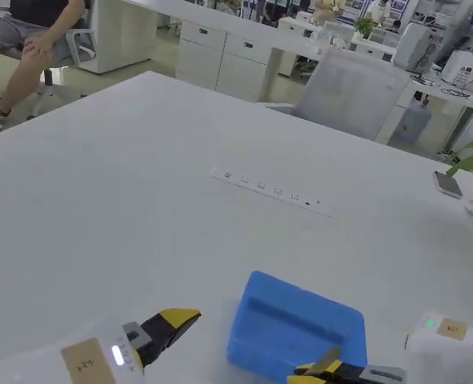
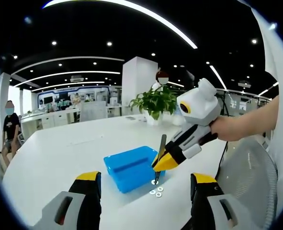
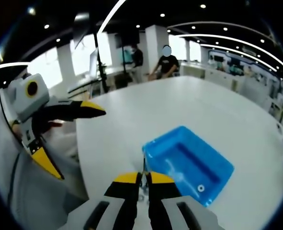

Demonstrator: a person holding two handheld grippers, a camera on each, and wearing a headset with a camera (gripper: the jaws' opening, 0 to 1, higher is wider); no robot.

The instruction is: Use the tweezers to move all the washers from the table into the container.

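Left gripper (image 2: pixel 146 178): jaws spread wide, holding nothing, low over the table (image 1: pixel 140 200). Blue container (image 2: pixel 130 167) sits just ahead of it. Right gripper (image 2: pixel 166 162): jaws pressed together on the tweezers (image 2: pixel 161 147), with the tips down at a few washers (image 2: pixel 156 190) on the table just beside the container, probably touching one. One washer (image 3: pixel 200 188) lies inside the container.

Our left gripper (image 2: pixel 145 186) points forward with its jaws spread wide and nothing between them. Our right gripper (image 3: pixel 143 179) tilts downward, its jaws pressed together on the tweezers (image 2: pixel 162 146). Our bare hand (image 2: pixel 226 128) wraps its handle, forearm stretched out behind.
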